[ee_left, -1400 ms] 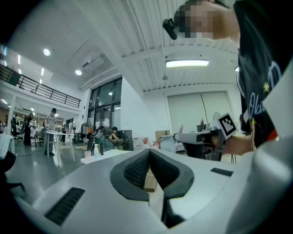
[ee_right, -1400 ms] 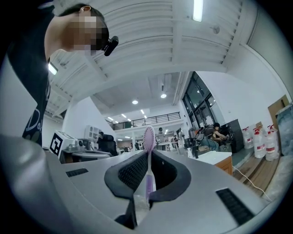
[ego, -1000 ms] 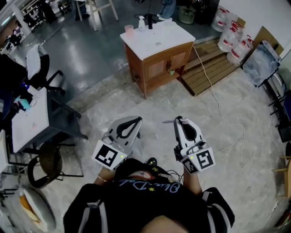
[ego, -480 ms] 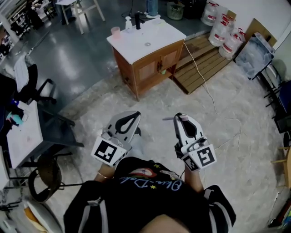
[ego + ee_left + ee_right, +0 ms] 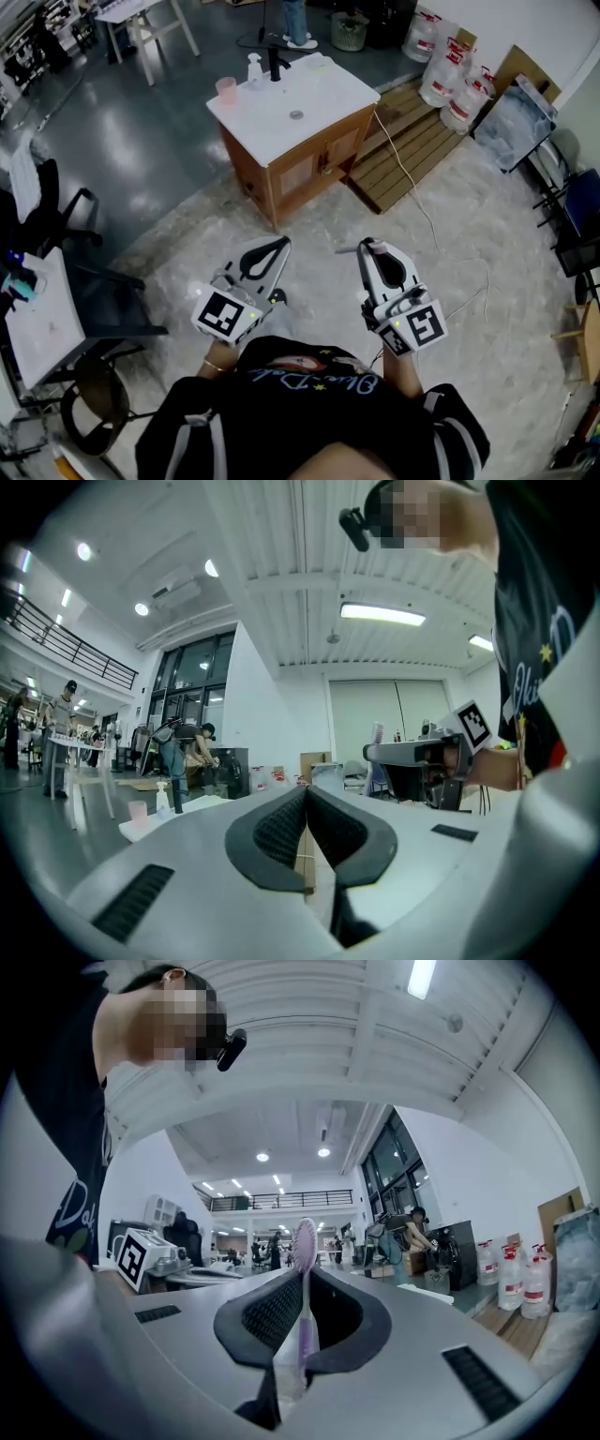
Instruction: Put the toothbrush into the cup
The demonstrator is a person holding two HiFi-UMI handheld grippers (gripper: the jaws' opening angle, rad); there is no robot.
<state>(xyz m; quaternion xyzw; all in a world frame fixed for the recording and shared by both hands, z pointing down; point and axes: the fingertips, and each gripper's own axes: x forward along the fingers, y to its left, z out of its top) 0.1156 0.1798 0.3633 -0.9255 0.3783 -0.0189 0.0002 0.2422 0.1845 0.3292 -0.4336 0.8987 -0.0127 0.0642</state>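
Snugly in right hand-held gripper (image 5: 369,248), slim lilac toothbrush (image 5: 304,1237); left hand-held gripper (image 5: 306,791), ribbed pads (image 5: 277,831) together.

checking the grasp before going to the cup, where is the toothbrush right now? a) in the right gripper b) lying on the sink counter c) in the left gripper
a: the right gripper has the purple toothbrush clamped between its jaws in its own view, while the left gripper is shut on nothing.
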